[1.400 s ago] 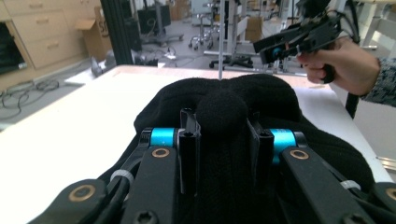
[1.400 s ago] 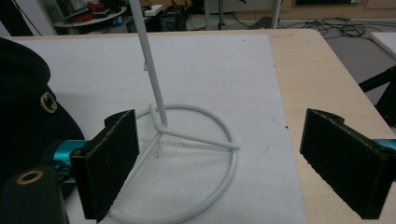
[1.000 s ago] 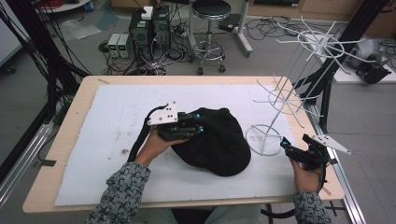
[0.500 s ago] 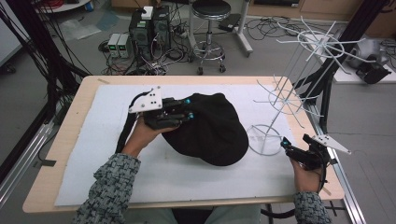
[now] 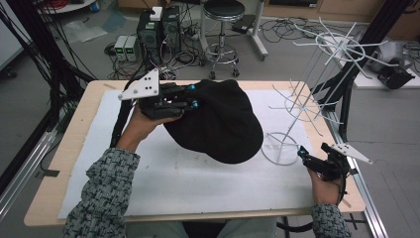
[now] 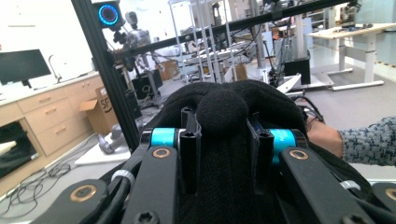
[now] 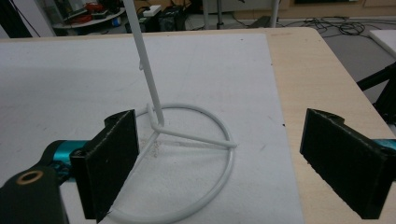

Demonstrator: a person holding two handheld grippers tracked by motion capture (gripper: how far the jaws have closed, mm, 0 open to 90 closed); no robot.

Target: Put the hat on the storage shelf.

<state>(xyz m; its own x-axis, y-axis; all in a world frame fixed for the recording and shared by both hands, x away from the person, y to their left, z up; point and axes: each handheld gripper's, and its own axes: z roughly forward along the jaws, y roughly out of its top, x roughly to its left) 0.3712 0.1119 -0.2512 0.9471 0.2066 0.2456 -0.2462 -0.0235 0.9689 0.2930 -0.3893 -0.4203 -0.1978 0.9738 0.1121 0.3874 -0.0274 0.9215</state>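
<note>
Your right gripper [image 5: 317,161] sits nearest you, just in front of the white wire rack's ring base [image 7: 196,154], with its jaws spread wide and nothing between them; it rests at the same spot as a second ago, so the rack [image 5: 302,106] is not yet steadied. The base ring lies flat on the worktop [image 5: 69,148], with the upright pole rising from its far side.

To the left of the rack, your left gripper [image 5: 190,96] has its jaws clenched on a fold of the black knit hat [image 5: 220,124]; in the left gripper view the fabric bulges up between the two jaws [image 6: 222,112]. A second ago the hat lay slumped on the white mat, well left of the rack's base. Now you have raised it: most of it hangs off the worktop from the jaws, its lower edge drooping toward the base ring, level with the rack's lower prongs.

That lift suggests the pick-up is done and the carry to a prong comes next. I'd judge the hat's loose, sagging side may snag on the lower prongs as it moves across.
</note>
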